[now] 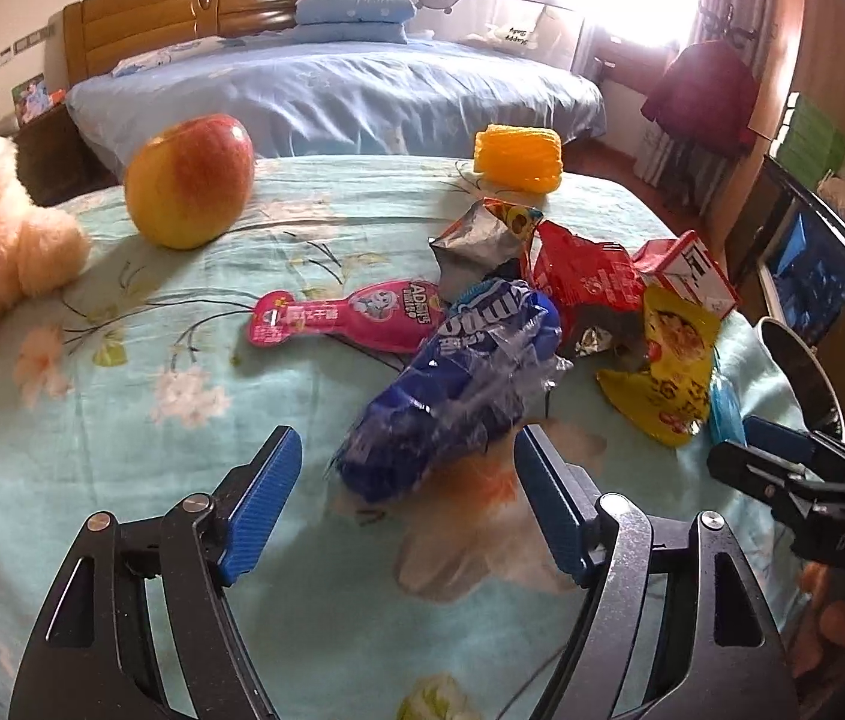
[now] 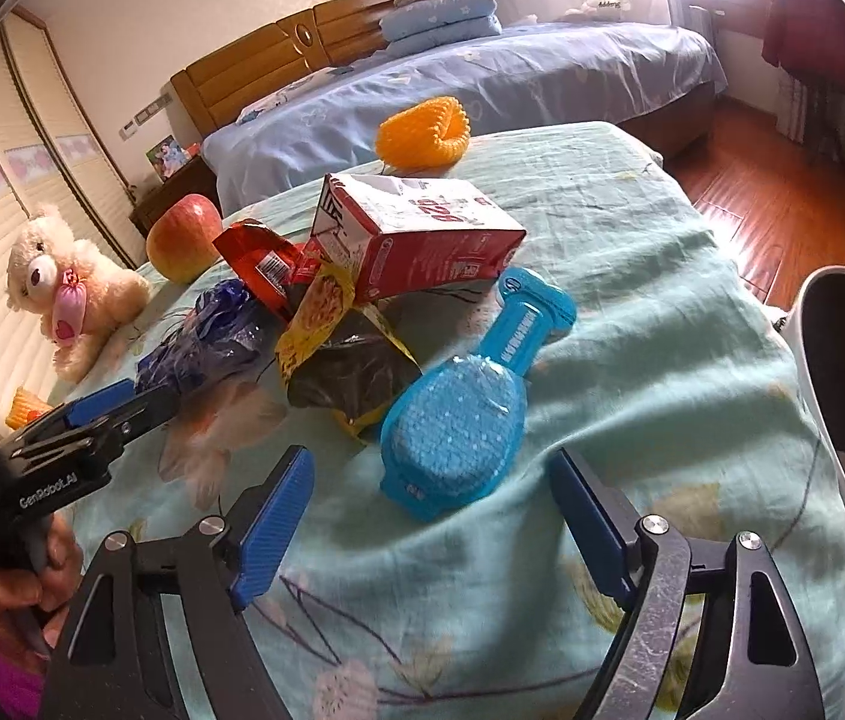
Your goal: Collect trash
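A heap of trash lies on the floral cloth: a blue plastic wrapper (image 1: 458,384), a pink bottle-shaped wrapper (image 1: 344,318), a red foil bag (image 1: 590,282), a yellow snack bag (image 1: 674,360), a red-and-white carton (image 2: 416,228) and a light blue bottle-shaped pack (image 2: 464,414). My left gripper (image 1: 407,468) is open, its fingers either side of the blue wrapper's near end. My right gripper (image 2: 431,492) is open around the near end of the light blue pack. The left gripper also shows in the right wrist view (image 2: 116,402), and the right gripper in the left wrist view (image 1: 782,450).
An apple (image 1: 191,180), an orange foam net (image 1: 518,159) and a plush bear (image 2: 71,288) sit on the cloth. A white bin (image 2: 842,396) with a dark inside stands at the table's right edge. A bed (image 1: 332,96) is behind.
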Available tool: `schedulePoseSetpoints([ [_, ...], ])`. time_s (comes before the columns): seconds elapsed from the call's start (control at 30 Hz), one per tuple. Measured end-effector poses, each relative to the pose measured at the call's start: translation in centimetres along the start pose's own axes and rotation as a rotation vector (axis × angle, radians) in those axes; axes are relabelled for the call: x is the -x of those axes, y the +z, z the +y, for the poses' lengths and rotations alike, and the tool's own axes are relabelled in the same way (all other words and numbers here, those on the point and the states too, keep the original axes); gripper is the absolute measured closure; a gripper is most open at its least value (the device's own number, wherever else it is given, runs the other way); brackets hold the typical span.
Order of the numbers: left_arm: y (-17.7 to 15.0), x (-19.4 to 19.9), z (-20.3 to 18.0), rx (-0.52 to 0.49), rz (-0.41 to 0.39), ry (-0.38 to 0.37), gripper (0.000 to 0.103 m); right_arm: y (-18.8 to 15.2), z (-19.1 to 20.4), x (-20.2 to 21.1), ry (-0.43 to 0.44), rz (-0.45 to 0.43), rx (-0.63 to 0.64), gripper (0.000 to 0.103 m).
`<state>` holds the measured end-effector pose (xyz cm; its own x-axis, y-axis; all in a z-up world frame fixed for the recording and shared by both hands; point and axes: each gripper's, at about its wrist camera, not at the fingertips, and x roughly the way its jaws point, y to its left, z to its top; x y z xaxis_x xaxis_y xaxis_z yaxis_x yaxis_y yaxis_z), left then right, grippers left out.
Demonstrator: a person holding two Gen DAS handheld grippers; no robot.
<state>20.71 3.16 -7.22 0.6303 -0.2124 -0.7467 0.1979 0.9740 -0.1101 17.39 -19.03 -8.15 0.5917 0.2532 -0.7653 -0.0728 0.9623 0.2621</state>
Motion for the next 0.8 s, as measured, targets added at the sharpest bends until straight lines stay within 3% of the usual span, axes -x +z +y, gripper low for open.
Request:
schedulePoseSetpoints([
  [0.07, 0.1, -0.4, -0.1, -0.003, 0.001, 0.002, 0.028, 0.1, 0.2, -0.2, -0.021, 0.0, 0.016, 0.024],
  [0.13, 0.0, -0.4, -0.2, -0.006, -0.003, 0.002, 0.04, 0.1, 0.4, -0.4, -0.043, 0.0, 0.035, 0.028],
  [0.2, 0.0, -0.4, -0.3, -0.008, -0.004, -0.008, 0.047, 0.1, 0.6, -0.4, -0.07, -0.003, 0.058, 0.036],
  [0.23, 0.0, -0.3, -0.4, -0.013, -0.009, -0.007, 0.052, 0.0, 0.5, -0.3, -0.08, -0.006, 0.062, 0.047],
  [0.27, -0.1, -0.1, -0.6, -0.021, -0.013, -0.007, 0.063, 0.1, 0.2, -0.2, -0.076, -0.007, 0.058, 0.053],
  [0.5, -1.8, 1.5, -2.1, -0.023, -0.028, -0.017, 0.066, -0.5, -0.9, 1.1, -0.006, -0.018, 0.032, 0.053],
  [0.8, -4.5, 3.4, -4.6, 0.038, -0.018, -0.089, 0.066, -1.6, -2.2, 3.9, 0.03, -0.048, 0.03, 0.053],
])
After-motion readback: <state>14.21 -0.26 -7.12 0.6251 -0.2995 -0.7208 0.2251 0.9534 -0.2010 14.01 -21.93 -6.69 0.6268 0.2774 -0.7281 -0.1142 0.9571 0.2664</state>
